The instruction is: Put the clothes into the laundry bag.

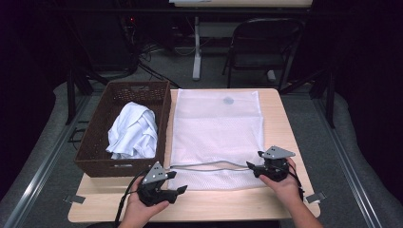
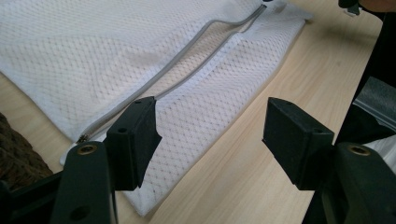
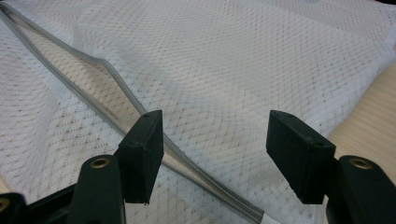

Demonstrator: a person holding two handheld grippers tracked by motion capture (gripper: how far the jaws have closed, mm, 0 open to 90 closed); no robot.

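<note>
The counter (image 1: pixel 285 123) carries a white mesh bag (image 1: pixel 216 128) lying flat along its middle, just beside a brown basket (image 1: pixel 95 142) at its left that holds a white cloth (image 1: pixel 133 130). The bag's grey zipper (image 1: pixel 209 166) runs across its near end and gapes partly open. The left gripper (image 1: pixel 179 190) sits at the bag's near left corner, fingers (image 2: pixel 135 140) apart. The right gripper (image 1: pixel 251 166) hovers over the zipper's right end, fingers (image 3: pixel 142 154) apart, holding nothing.

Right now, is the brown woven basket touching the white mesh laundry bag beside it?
Cannot tell. In the high view the brown woven basket sits tight against the white mesh laundry bag, but no gap or contact shows plainly.
</note>
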